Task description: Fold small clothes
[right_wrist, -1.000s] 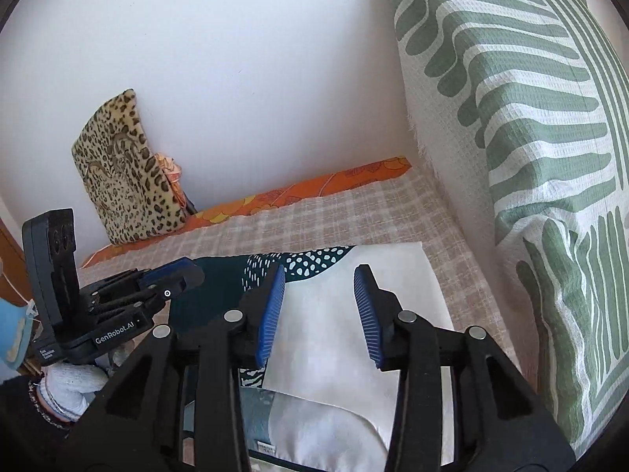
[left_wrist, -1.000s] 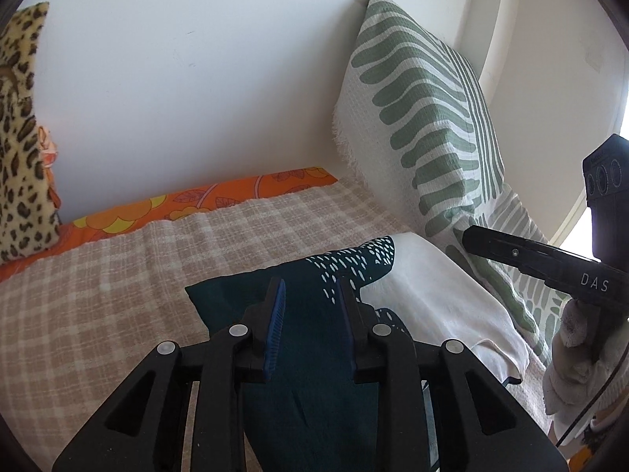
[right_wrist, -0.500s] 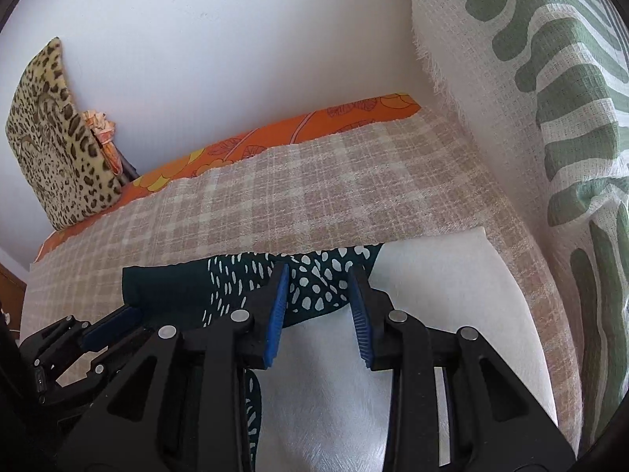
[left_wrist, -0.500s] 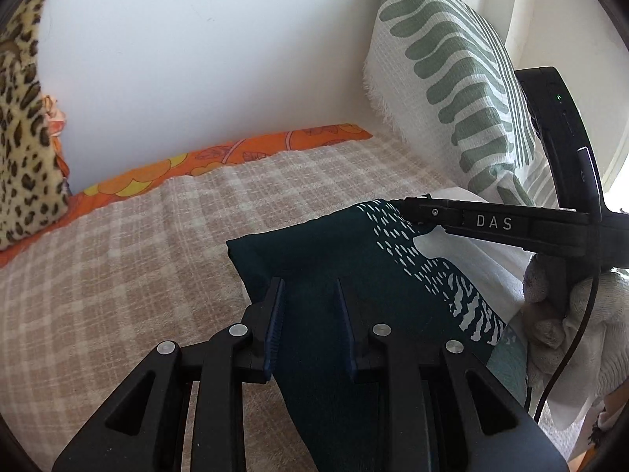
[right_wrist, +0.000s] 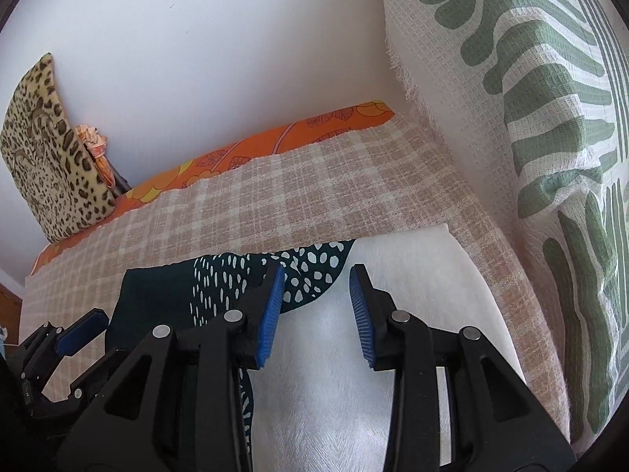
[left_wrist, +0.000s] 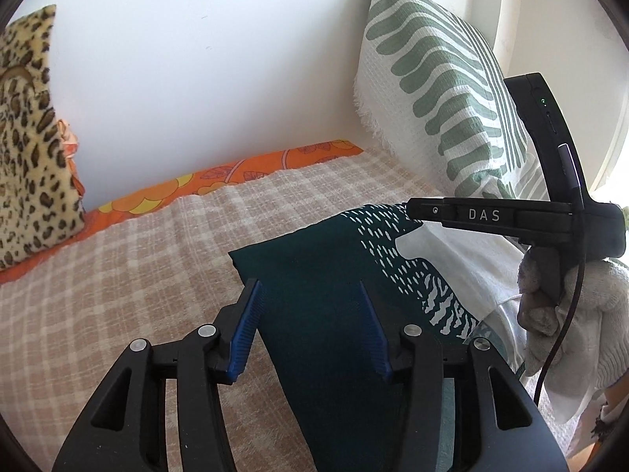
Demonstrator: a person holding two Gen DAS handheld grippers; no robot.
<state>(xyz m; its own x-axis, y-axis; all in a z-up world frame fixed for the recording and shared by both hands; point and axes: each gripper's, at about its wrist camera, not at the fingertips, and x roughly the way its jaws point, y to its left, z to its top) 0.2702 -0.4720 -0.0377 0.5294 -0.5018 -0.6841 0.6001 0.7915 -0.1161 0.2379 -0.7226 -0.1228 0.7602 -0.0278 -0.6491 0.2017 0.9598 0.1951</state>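
Note:
A small garment, dark teal with white dots and a white part, lies folded flat on the checked bed cover. It shows in the left wrist view (left_wrist: pixel 314 275) and in the right wrist view (right_wrist: pixel 393 295). My left gripper (left_wrist: pixel 310 314) is open, its blue pads astride the teal end just above the cloth. My right gripper (right_wrist: pixel 316 306) is open over the border between the dotted and white parts. The right gripper's body also shows in the left wrist view (left_wrist: pixel 491 216), and a left fingertip (right_wrist: pixel 82 330) shows in the right wrist view.
The beige checked cover (left_wrist: pixel 118 267) lies over an orange flowered sheet (left_wrist: pixel 236 165) along the white wall. A green and white leaf cushion (left_wrist: pixel 440 98) stands at the right, close to the garment. A leopard cushion (left_wrist: pixel 27 137) leans at the far left.
Both grippers were shut on the garment's edge and have opened, letting the cloth lie on the bed. The right gripper moved forward and down over the garment.

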